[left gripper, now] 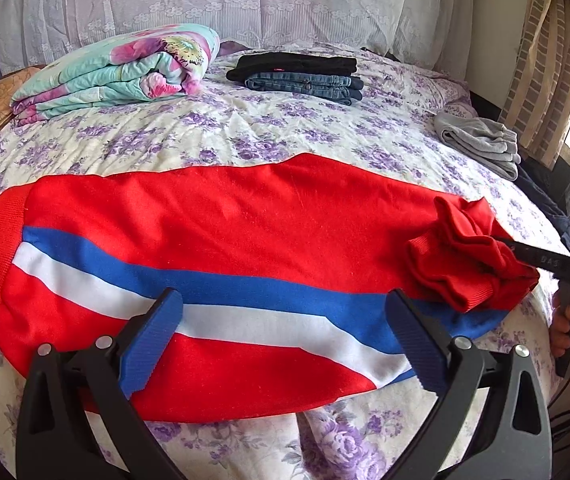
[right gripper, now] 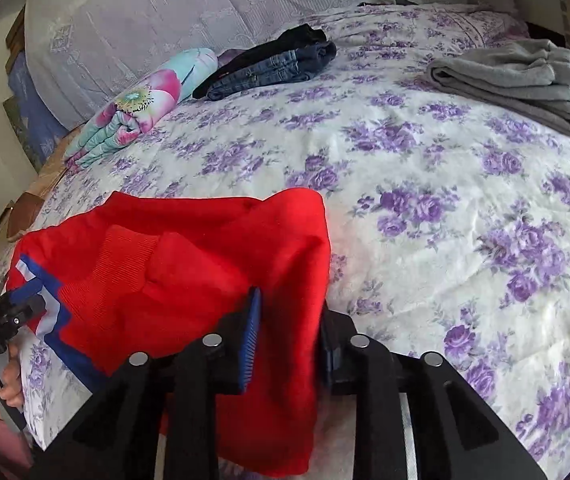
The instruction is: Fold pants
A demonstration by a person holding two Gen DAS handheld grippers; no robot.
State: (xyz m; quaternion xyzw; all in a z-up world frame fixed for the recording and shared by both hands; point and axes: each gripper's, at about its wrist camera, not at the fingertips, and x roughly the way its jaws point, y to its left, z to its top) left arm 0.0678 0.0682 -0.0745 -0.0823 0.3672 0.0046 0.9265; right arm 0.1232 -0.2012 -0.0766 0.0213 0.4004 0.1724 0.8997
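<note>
Red pants (left gripper: 225, 232) with a blue and white side stripe lie across the bed, folded lengthwise, cuff at the left. My left gripper (left gripper: 285, 312) is open, its blue pads (left gripper: 153, 340) hovering just above the striped near edge. My right gripper (right gripper: 289, 332) is shut on the bunched waist end of the red pants (right gripper: 205, 264) and holds it lifted; in the left wrist view it (left gripper: 525, 258) shows at the right, gripping the crumpled red fabric. The left gripper also shows in the right wrist view (right gripper: 13, 312) at the far left.
The bed has a purple-flowered quilt (left gripper: 285, 128). A folded floral blanket (left gripper: 117, 72) lies at the back left. Folded jeans under a black garment (left gripper: 305, 76) sit at the back middle. Grey pants (left gripper: 481, 144) lie at the right edge.
</note>
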